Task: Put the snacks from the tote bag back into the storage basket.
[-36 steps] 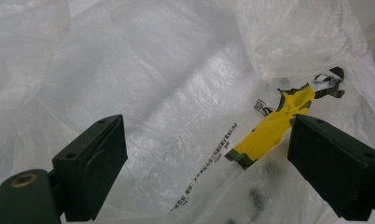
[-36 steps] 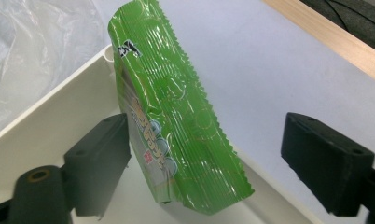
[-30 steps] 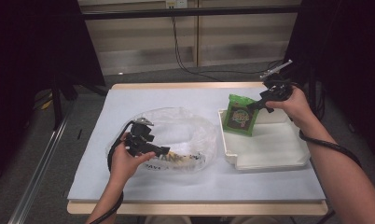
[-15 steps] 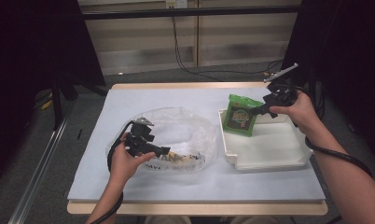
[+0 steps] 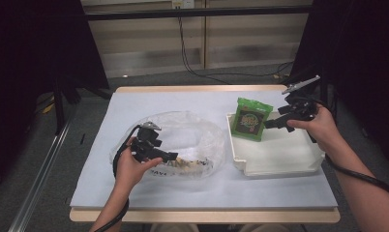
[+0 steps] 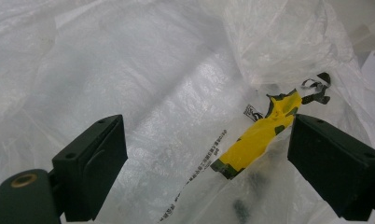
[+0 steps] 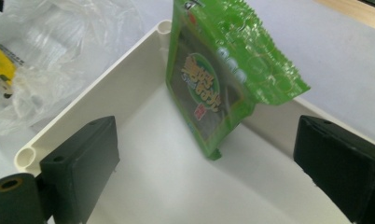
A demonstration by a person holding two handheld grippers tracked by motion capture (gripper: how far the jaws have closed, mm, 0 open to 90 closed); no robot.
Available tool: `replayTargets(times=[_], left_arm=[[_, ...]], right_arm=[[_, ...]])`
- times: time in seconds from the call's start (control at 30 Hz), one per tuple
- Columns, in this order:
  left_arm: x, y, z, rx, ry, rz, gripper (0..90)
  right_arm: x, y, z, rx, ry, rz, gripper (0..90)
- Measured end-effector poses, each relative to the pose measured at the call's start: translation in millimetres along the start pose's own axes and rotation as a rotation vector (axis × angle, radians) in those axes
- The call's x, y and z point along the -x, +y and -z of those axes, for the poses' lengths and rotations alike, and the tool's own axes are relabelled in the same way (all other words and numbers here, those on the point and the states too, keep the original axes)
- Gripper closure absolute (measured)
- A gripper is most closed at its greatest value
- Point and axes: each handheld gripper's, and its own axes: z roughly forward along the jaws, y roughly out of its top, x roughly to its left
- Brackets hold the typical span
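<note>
A green snack packet (image 5: 250, 119) (image 7: 213, 88) stands tilted in the far left corner of a white tray (image 5: 279, 166) (image 7: 83, 116). My right gripper (image 5: 275, 121) (image 7: 206, 140) is open just to the packet's right, over the tray; the packet sits ahead of its jaws, untouched. A crumpled clear plastic bag (image 5: 192, 130) (image 6: 129, 70) lies at the table's left centre, with a yellow packet (image 6: 260, 135) (image 5: 185, 164) inside it. My left gripper (image 5: 166, 155) (image 6: 204, 140) is at the bag's near left edge, jaws wide apart over the film, pressing on nothing.
The table (image 5: 134, 193) has a pale cover and a wooden front edge. The tray's floor (image 5: 284, 150) is bare apart from the green packet. Cables (image 5: 357, 174) trail from both grippers. Dark curtains flank the table, and a metal rail (image 5: 37, 188) runs along the floor at the left.
My right hand has drawn back a little to the right from the green packet, which stays leaning in the tray. The left hand and the bag have not moved.
</note>
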Motion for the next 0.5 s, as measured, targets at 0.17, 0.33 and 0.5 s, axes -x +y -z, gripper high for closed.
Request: replayTargets(times=[0.17,0.33,0.5], left_arm=[[-0.2,0.6,0.3,0.005,0.007,-0.003,11.7],[-0.6,0.8,-0.8,0.003,-0.007,0.001,11.7],[-0.3,1.8,-0.8,0.010,-0.008,0.000,11.6]], right_arm=[[-3.4,-12.9,2.1,0.008,0.000,-0.003,6.1],[-8.6,-22.1,0.4,0.018,0.002,-0.008,5.6],[-17.4,-28.0,-5.7,-0.006,-0.006,0.009,4.8]])
